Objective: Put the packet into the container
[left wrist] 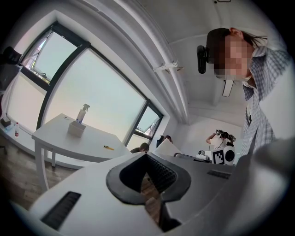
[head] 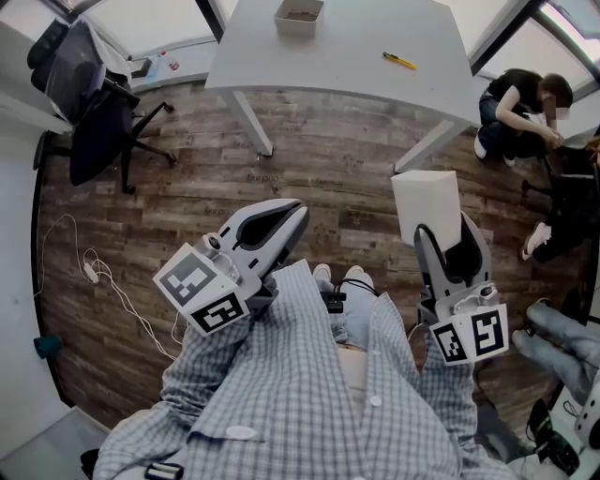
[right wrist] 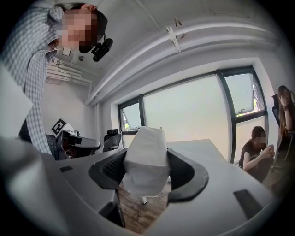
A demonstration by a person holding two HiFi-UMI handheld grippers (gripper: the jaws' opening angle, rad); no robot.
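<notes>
Right gripper (right wrist: 147,171): I read the jaws as standing wide, pads pressed on both sides of the white packet (head: 427,202), which sticks out past the tips. Left gripper (head: 286,217): jaws together at the tips, nothing between them. The container (head: 298,17) sits on the white table (head: 347,66), well ahead of both grippers. A yellow object (head: 398,61) lies on the table ahead of the right gripper.

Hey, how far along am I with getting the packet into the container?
Done: the packet is picked up, clamped in the right tongs. In hand: it's held over the floor, short of the table. Left: bring it to the container there and drop it in. The left tongs are empty.
</notes>
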